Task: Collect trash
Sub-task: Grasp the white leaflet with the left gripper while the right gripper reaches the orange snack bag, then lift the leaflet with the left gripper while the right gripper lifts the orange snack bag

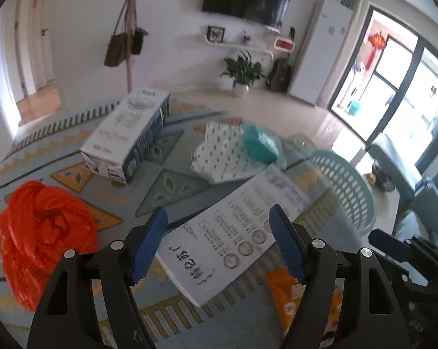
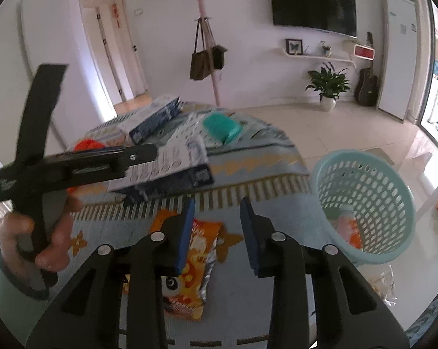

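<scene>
**Flat white box between the left fingers, snack bag under the right ones**

The left gripper (image 1: 217, 212) has its fingers (image 1: 149, 244) set wide, and the flat white box (image 1: 236, 232) fills the gap edge to edge, apparently clamped and raised above the near fringe of the patterned bench (image 1: 166, 186) (the right wrist view shows it from the side, with a hand (image 2: 41, 241) on the handle). The right gripper (image 2: 217, 203) has its fingers narrow with nothing between them. The orange snack bag (image 2: 195, 261) lies flat on the bench just under its left finger. A pale blue basket (image 2: 364, 203) stands to the right, with a pinkish item inside. On the bench's left lies a crumpled red plastic bag (image 1: 41, 238). Farther back are a large white carton (image 1: 125, 139) and a dotted paper bag (image 1: 221, 154).
</scene>
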A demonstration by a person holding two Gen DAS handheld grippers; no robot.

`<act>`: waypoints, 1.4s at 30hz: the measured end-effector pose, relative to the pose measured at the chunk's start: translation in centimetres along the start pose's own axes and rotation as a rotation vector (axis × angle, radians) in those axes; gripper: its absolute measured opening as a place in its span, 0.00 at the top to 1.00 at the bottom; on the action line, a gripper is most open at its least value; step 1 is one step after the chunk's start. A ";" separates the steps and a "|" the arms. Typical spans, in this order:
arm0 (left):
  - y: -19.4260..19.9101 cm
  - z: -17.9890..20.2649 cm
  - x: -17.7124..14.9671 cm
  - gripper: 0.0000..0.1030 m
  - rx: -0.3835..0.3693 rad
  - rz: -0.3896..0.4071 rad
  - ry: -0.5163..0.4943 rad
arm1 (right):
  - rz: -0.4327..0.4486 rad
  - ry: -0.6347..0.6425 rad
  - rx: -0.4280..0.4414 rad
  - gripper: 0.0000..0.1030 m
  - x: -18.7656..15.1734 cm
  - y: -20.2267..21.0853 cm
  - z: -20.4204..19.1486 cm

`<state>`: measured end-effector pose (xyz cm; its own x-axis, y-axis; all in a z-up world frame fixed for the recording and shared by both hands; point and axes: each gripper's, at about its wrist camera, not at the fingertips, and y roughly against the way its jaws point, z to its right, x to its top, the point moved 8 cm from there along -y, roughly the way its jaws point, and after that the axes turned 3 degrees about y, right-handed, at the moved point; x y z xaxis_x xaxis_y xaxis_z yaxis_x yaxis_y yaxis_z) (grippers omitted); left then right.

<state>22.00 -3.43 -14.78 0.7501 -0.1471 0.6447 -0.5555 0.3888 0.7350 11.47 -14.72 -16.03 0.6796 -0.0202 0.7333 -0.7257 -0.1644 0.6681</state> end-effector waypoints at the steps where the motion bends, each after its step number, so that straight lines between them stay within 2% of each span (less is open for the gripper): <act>1: -0.2 0.0 -0.3 0.33 0.007 -0.011 -0.008 | -0.009 -0.001 0.000 0.71 -0.2 -0.2 0.0; 3: 0.1 0.1 -0.9 0.33 0.002 -0.028 -0.017 | -0.022 -0.012 0.004 0.71 -0.4 -0.5 0.2; 9: 1.9 2.4 -3.3 0.31 -0.095 -0.116 -0.077 | -0.043 -0.013 -0.003 0.71 -1.2 -0.7 1.1; 12: 1.5 3.1 -3.2 0.25 -0.060 -0.126 -0.114 | -0.045 -0.006 -0.002 0.71 -1.8 -0.3 1.5; 15: 0.0 3.5 -3.0 0.25 -0.032 -0.156 -0.129 | -0.042 0.001 0.011 0.71 -2.3 0.3 1.4; 17: -1.4 3.5 -3.4 0.31 0.016 -0.188 -0.134 | -0.054 0.003 0.028 0.71 -2.8 0.6 1.1; 18: -1.8 3.4 -3.5 0.38 0.034 -0.193 -0.138 | -0.061 0.005 0.032 0.67 -3.0 0.6 0.9; 21: -1.2 2.9 -3.6 0.48 0.046 -0.157 -0.113 | -0.070 0.026 0.036 0.49 -3.6 1.1 0.1; 24: 1.0 1.8 -3.5 0.49 0.010 -0.108 -0.039 | -0.097 0.036 0.061 0.39 -4.3 1.1 -0.9; 28: 4.8 0.9 -3.5 0.49 0.014 -0.023 0.004 | -0.170 -0.003 0.130 0.30 -5.2 0.1 -2.5; 30: 6.4 0.5 -3.7 0.49 0.010 0.010 0.021 | -0.208 -0.007 0.093 0.22 -5.3 -0.8 -3.0; 34: 8.5 -0.8 -4.1 0.49 0.030 0.052 0.062 | -0.278 -0.065 0.071 0.21 -5.0 -2.7 -3.9; 36: 9.3 -1.6 -4.3 0.49 0.026 0.060 0.086 | -0.288 -0.068 0.039 0.16 -4.8 -3.3 -4.3; 40: 9.8 -2.4 -4.6 0.49 0.046 0.061 0.100 | -0.290 0.014 -0.084 0.15 -5.0 -4.3 -5.5; 42: 10.0 -2.7 -4.8 0.49 0.044 0.061 0.105 | -0.280 0.056 -0.126 0.19 -5.2 -4.4 -5.5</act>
<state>13.78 3.63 -11.07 0.7465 -0.0274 0.6648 -0.6148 0.3534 0.7050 10.52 -8.46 -22.12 0.8505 0.0636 0.5222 -0.5212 -0.0325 0.8528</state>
